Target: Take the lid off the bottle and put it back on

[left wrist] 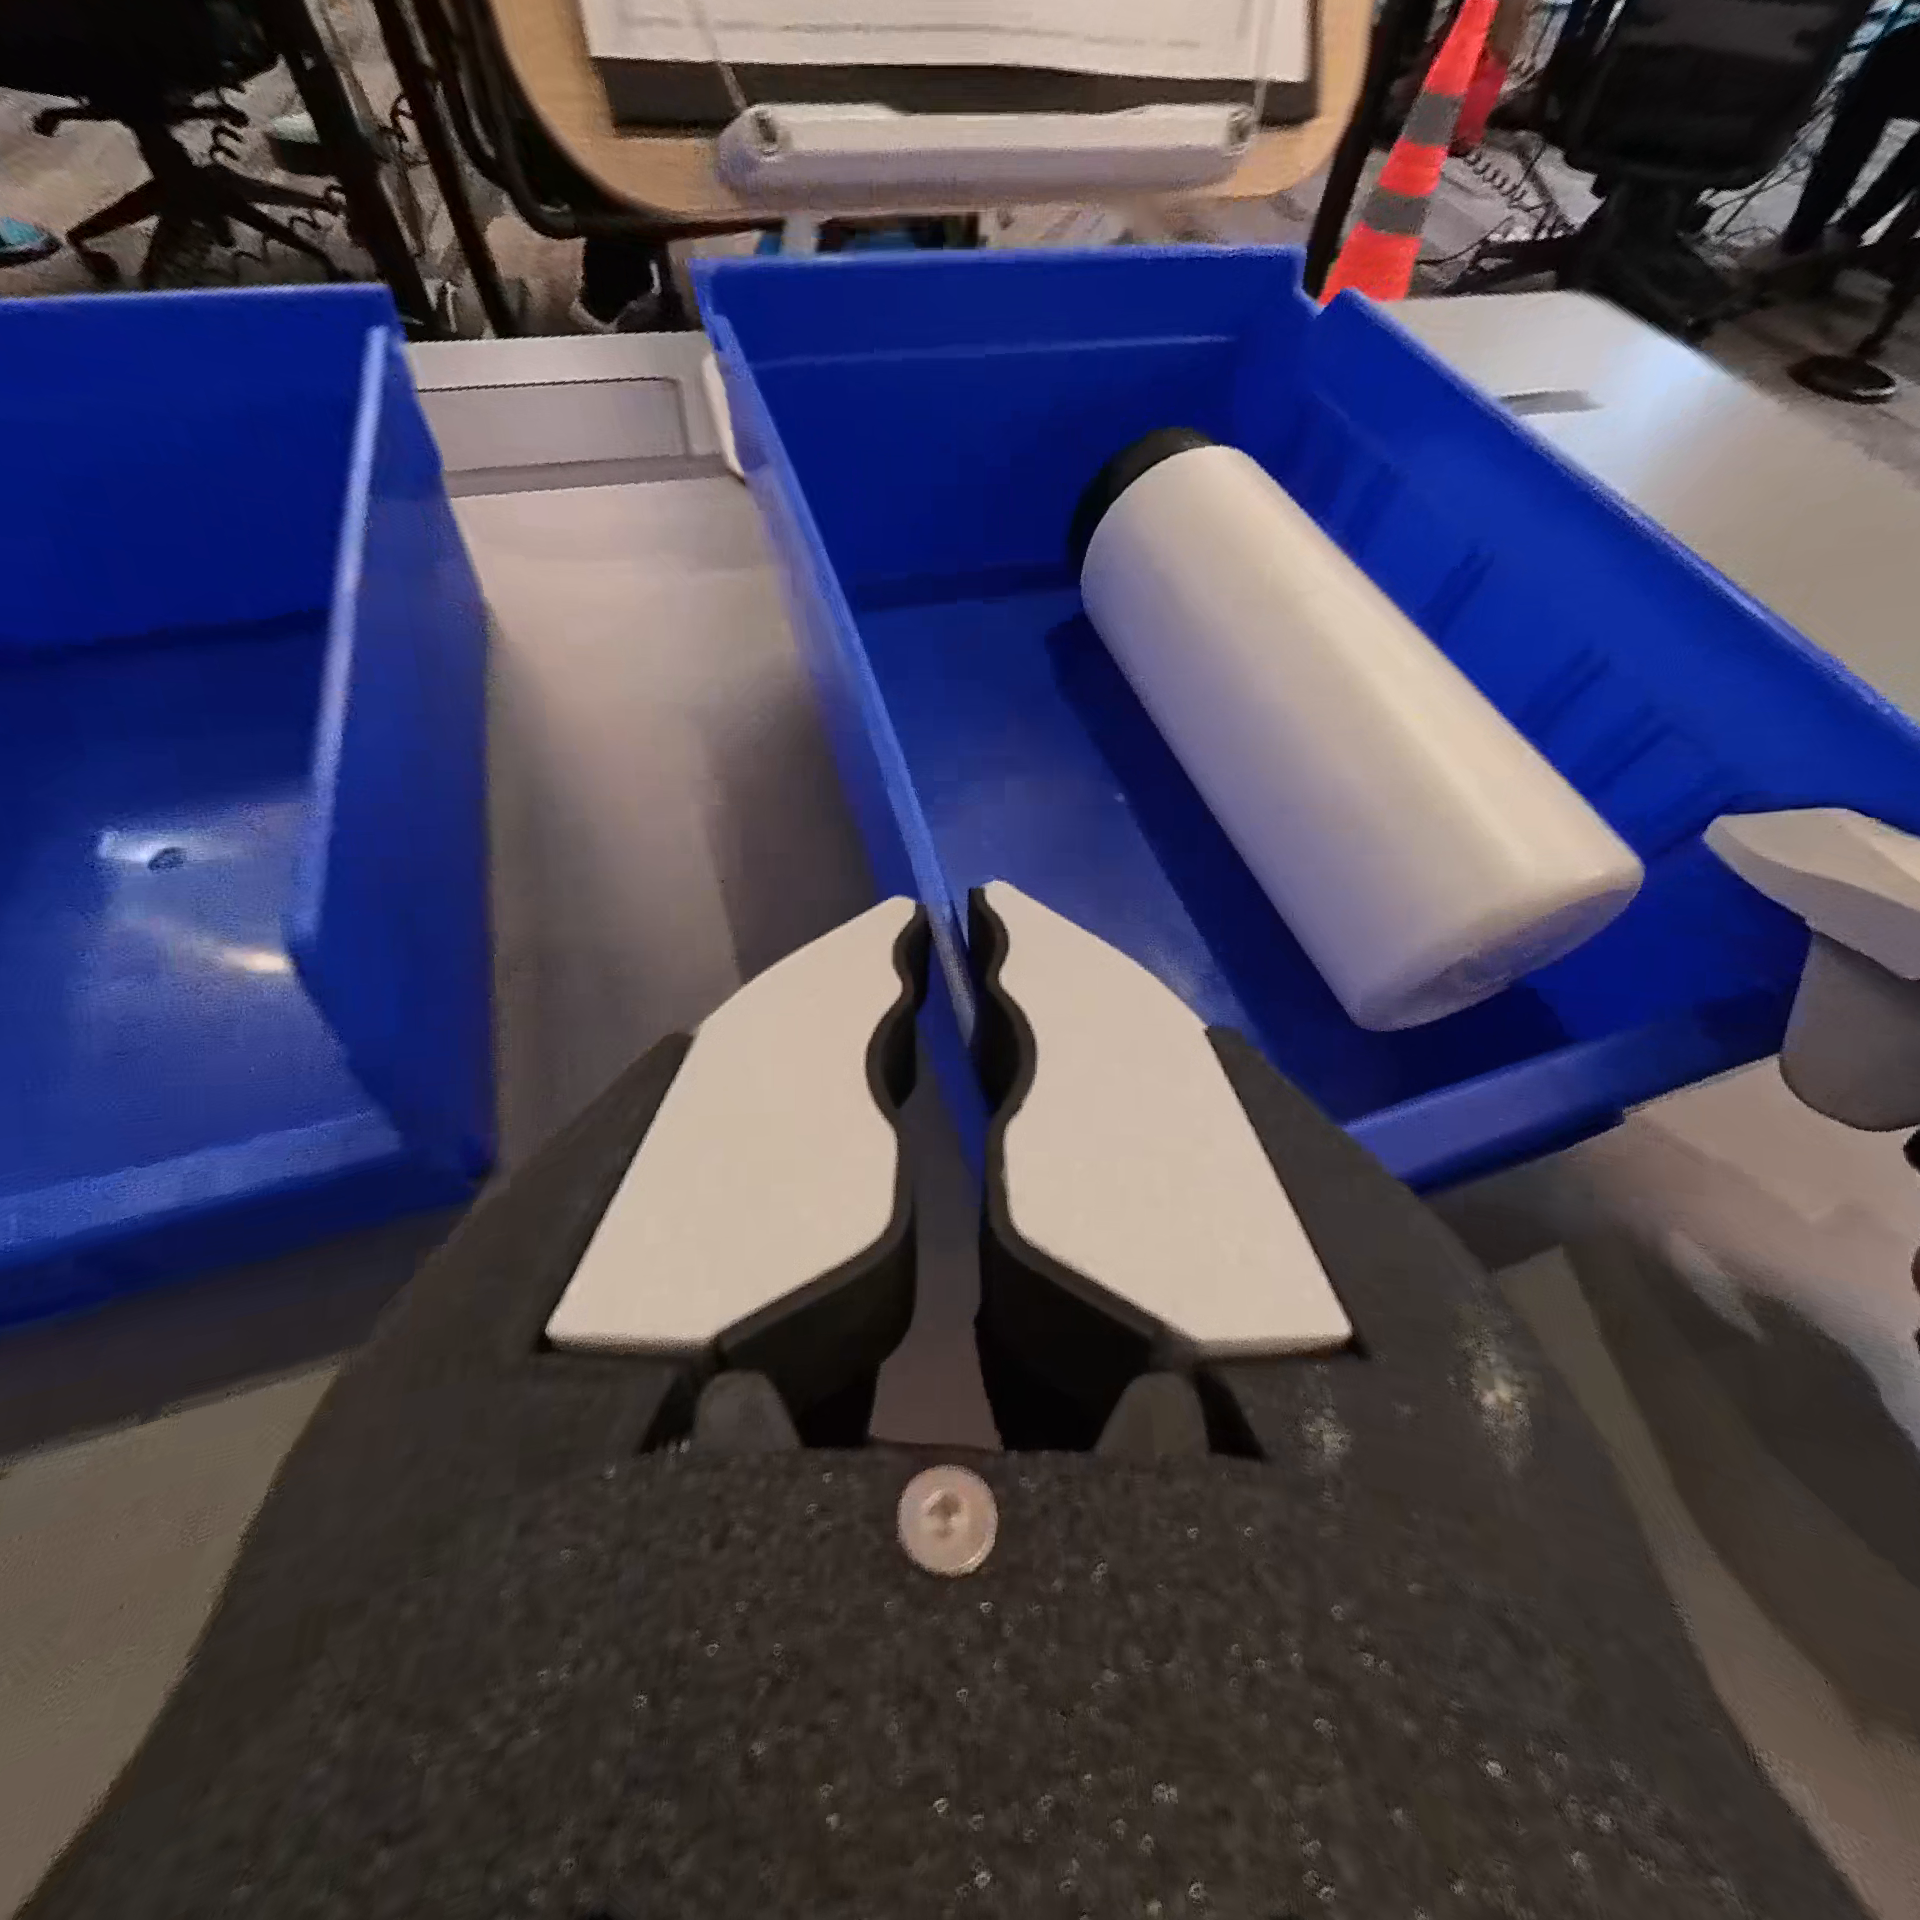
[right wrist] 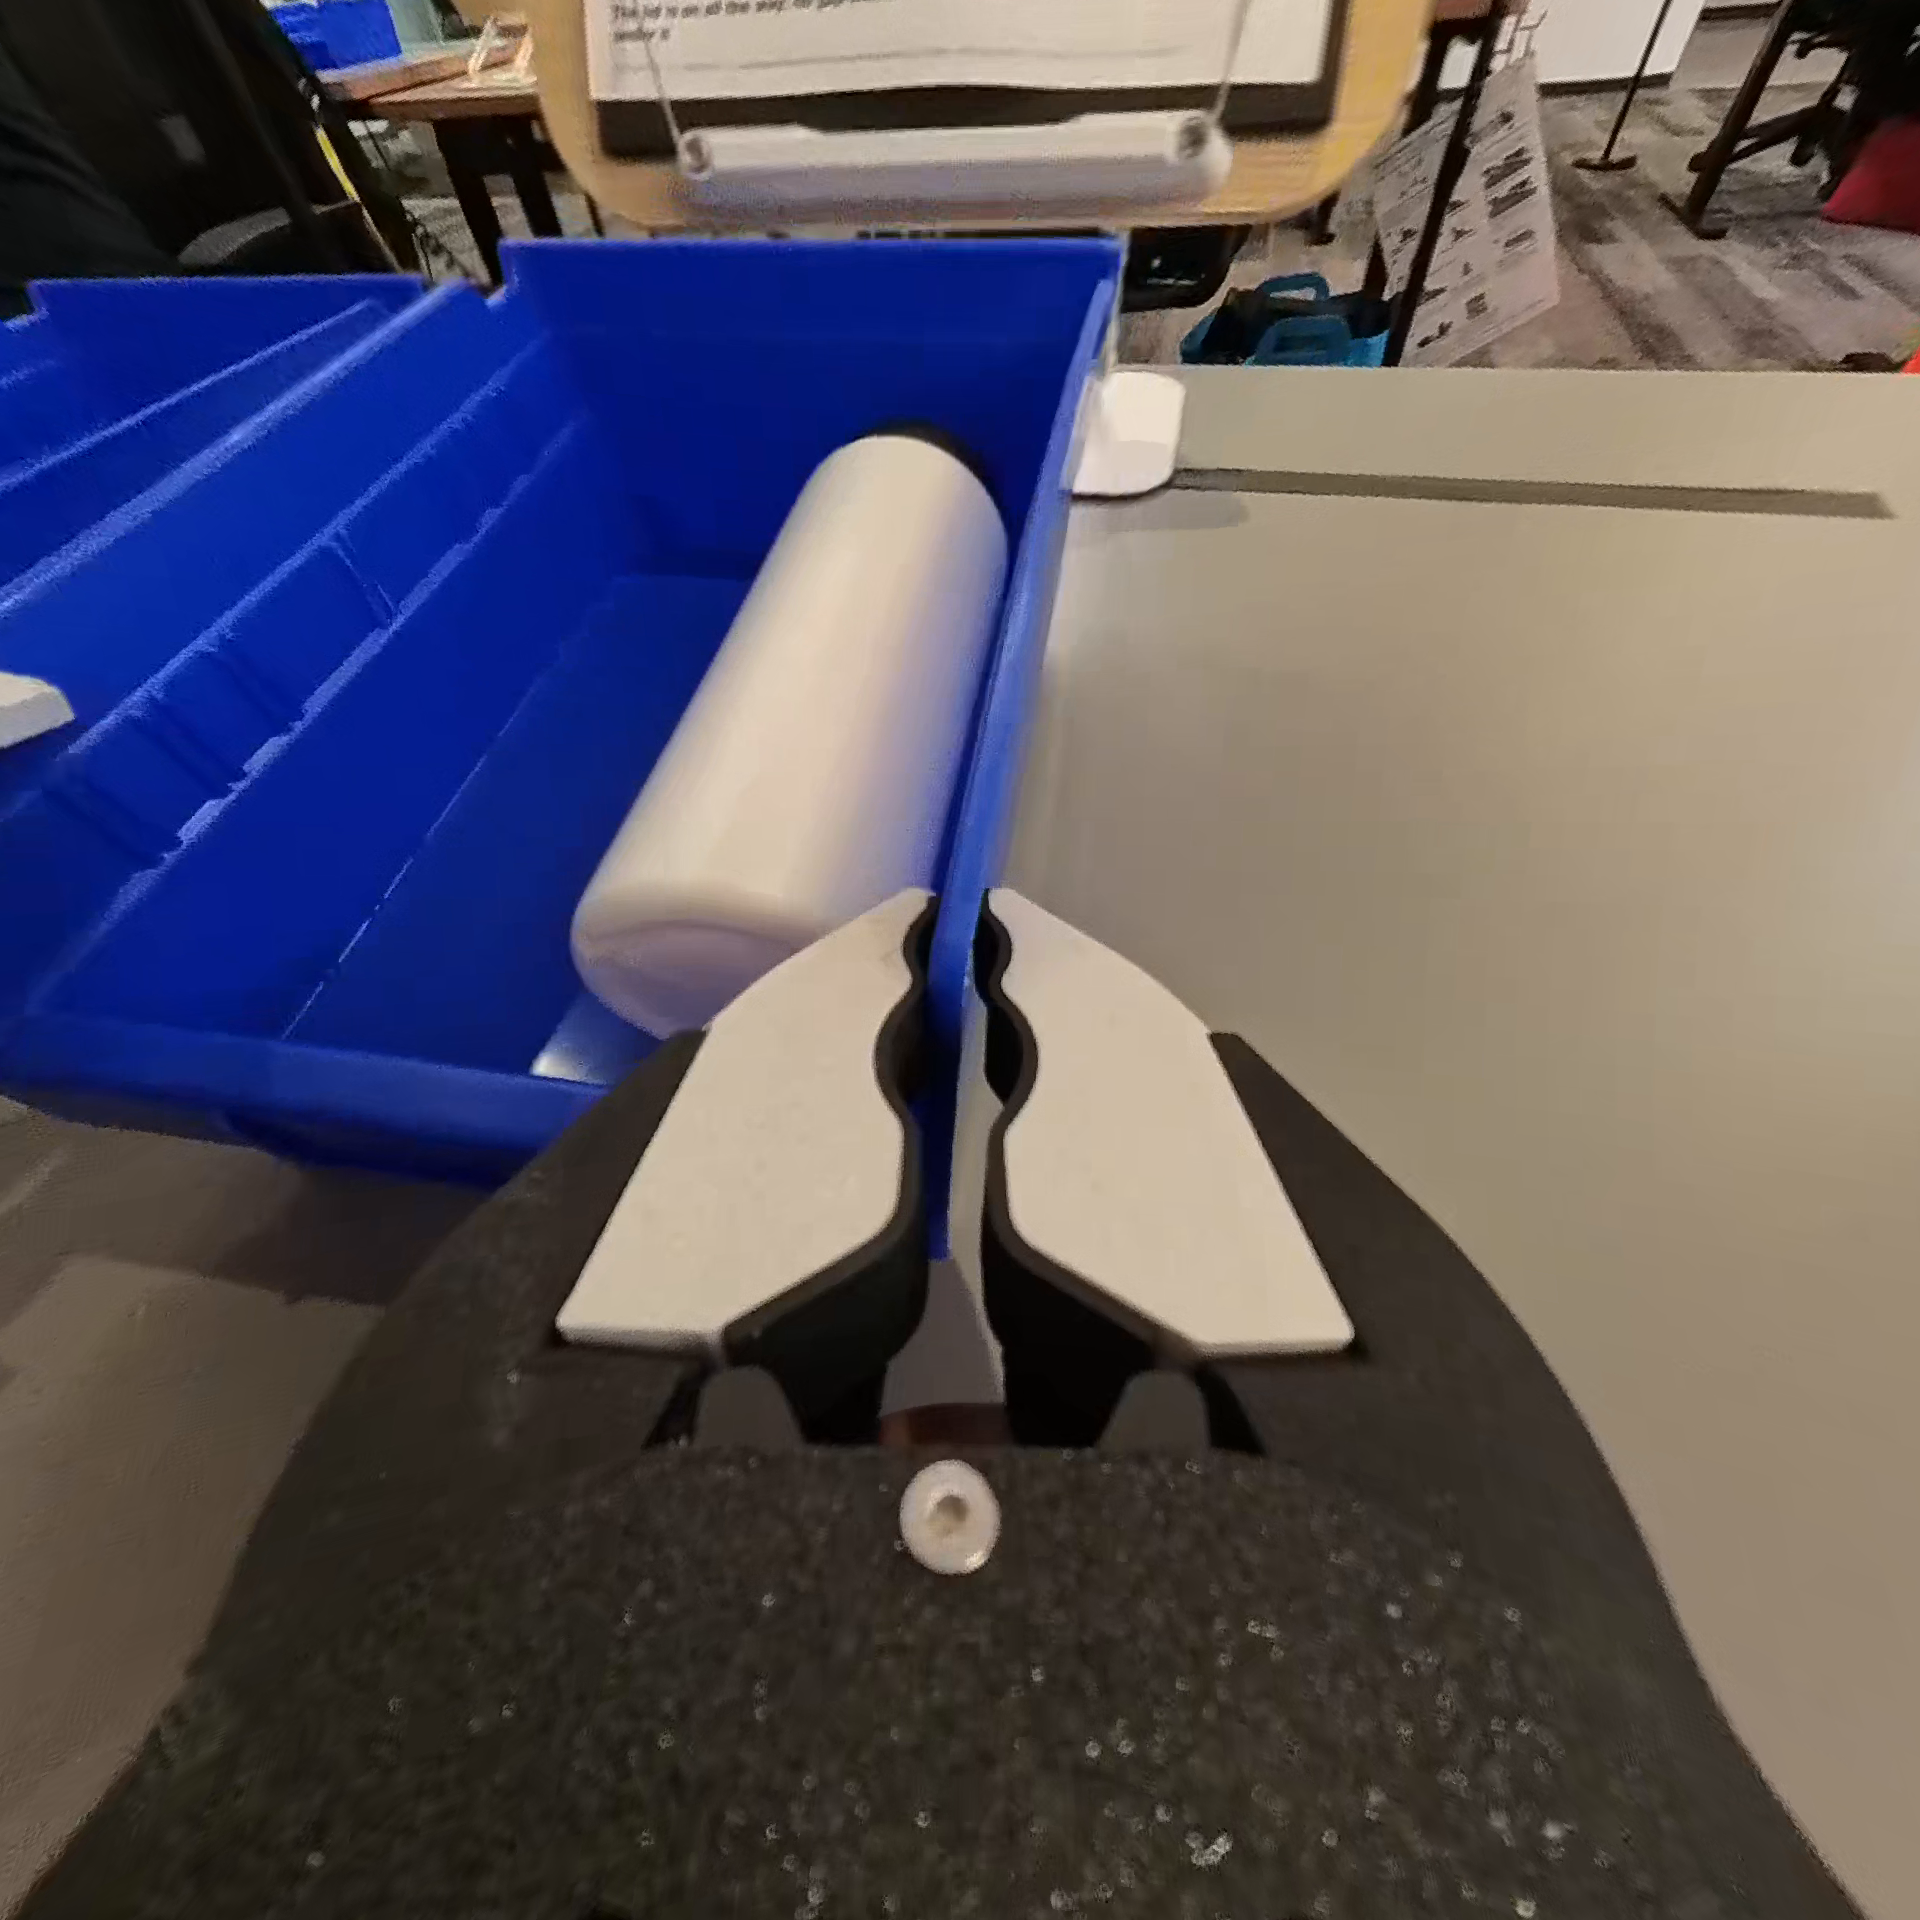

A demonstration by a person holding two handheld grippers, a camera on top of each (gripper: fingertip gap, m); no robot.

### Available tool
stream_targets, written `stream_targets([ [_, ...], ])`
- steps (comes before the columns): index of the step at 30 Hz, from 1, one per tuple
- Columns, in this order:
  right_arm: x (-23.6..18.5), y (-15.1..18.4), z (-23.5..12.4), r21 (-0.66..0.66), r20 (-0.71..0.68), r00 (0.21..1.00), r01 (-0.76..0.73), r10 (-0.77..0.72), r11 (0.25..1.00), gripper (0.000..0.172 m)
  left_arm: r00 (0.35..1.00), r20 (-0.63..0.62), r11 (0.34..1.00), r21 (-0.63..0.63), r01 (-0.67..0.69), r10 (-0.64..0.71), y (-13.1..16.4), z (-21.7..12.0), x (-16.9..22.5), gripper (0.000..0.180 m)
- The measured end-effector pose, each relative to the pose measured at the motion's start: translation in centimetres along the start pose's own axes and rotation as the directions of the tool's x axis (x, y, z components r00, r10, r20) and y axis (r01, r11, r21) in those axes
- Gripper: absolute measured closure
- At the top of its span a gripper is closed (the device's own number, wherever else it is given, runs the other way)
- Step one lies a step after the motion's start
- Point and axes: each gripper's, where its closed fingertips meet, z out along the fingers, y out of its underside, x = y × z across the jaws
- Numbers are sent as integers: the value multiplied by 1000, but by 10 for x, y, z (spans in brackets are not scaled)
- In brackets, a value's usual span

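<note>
- Landmark: the blue bin (left wrist: pixel 1351 1122) w/ the bottle (left wrist: pixel 1340 727) in it, on a grey table (right wrist: pixel 1507 831).
- Bottle is white, lying on its side on the bin floor, along the bin's right-hand wall; black lid (left wrist: pixel 1127 468) on, pointing at the bin's far wall, base toward the near wall.
- Left gripper (left wrist: pixel 943 909) – fingers nearly together, pinching the bin's left side wall near its near corner; wall edge runs up between the pads.
- From left fingers (left wrist: pixel 1060 997) the bottle lies inside the bin, across the floor, apart from them, no contact.
- Right gripper (right wrist: pixel 961 904) – fingers closed on the bin's right side wall, also near the near corner; blue wall sandwiched between the pads.
- Bottle's base end (right wrist: pixel 665 956) sits just inside that wall, just beside the right gripper's inner finger (right wrist: pixel 821 1039); can't tell if touching.
- Second blue bin (left wrist: pixel 187 727) stands beside the bottle's bin, on its left, gap of table between.
- Orange cone (left wrist: pixel 1403 177) beyond the bin's far wall, off the table.
</note>
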Motion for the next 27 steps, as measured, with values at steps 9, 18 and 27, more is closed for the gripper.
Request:
stream_targets([
  [9, -20, -2, 36, -64, 118, 993, -11, 18, 998, 161, 990, -120, 996, 43, 74, -68, -1, 7, -19, 162],
  [18, -37, 0, -52, 73, 408, 912, -78, 41, 994, 122, 990, -29, 980, 141, 142, -139, -40, -62, -127, 110],
  [27, -121, 20, -76, 194, 518, 796, 248, -314, 949, 124, 961, 269, 990, -110, 93, -61, 15, -35, -268, 125],
])
